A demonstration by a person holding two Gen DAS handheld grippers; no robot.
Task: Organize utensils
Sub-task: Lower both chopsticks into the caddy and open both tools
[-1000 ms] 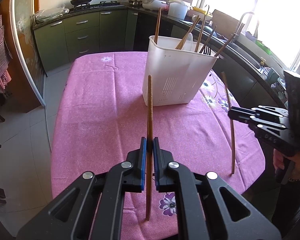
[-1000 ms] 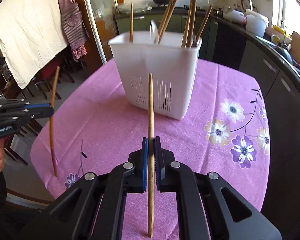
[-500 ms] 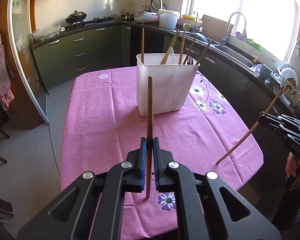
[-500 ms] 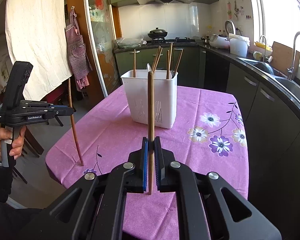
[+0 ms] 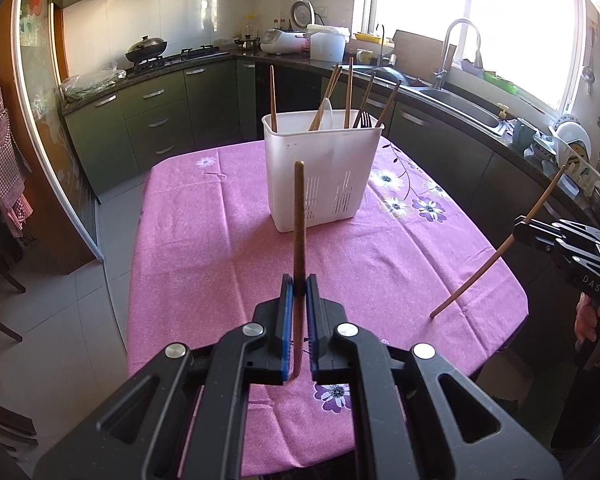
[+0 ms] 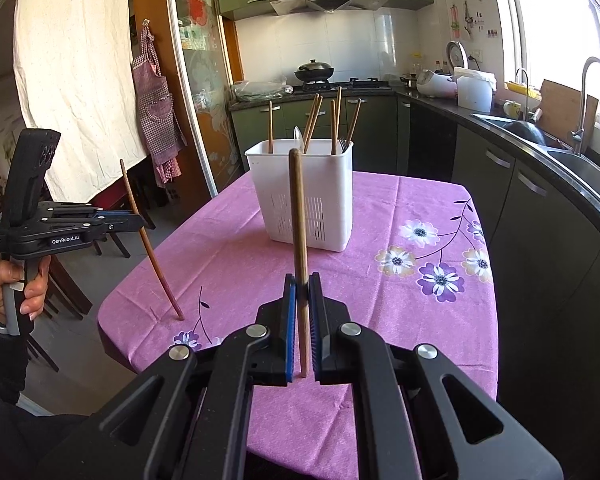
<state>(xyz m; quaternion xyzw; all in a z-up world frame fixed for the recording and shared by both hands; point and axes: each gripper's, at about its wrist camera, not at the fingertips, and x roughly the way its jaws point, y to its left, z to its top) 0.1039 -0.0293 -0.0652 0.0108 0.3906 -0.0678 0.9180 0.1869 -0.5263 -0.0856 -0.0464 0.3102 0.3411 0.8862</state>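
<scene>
Chopsticks, slim brown wooden rods [image 5: 299,216] [image 6: 298,216]: light, stiff, slippery; your left tongs [image 5: 295,286] and right tongs [image 6: 302,286] each clamp one mid-shaft.

The room is a kitchen with dark green cabinets [image 5: 156,120] under a black counter [image 6: 540,136]. White tiles [image 6: 308,40] cover the back wall, below a steel hood [image 6: 328,2]. A big window [image 5: 512,20] gives strong daylight over the sink [image 5: 460,110]. The floor [image 5: 60,300] is of grey tiles. A pale cloth [image 6: 72,76], perhaps a curtain, hangs at the doorway.
</scene>
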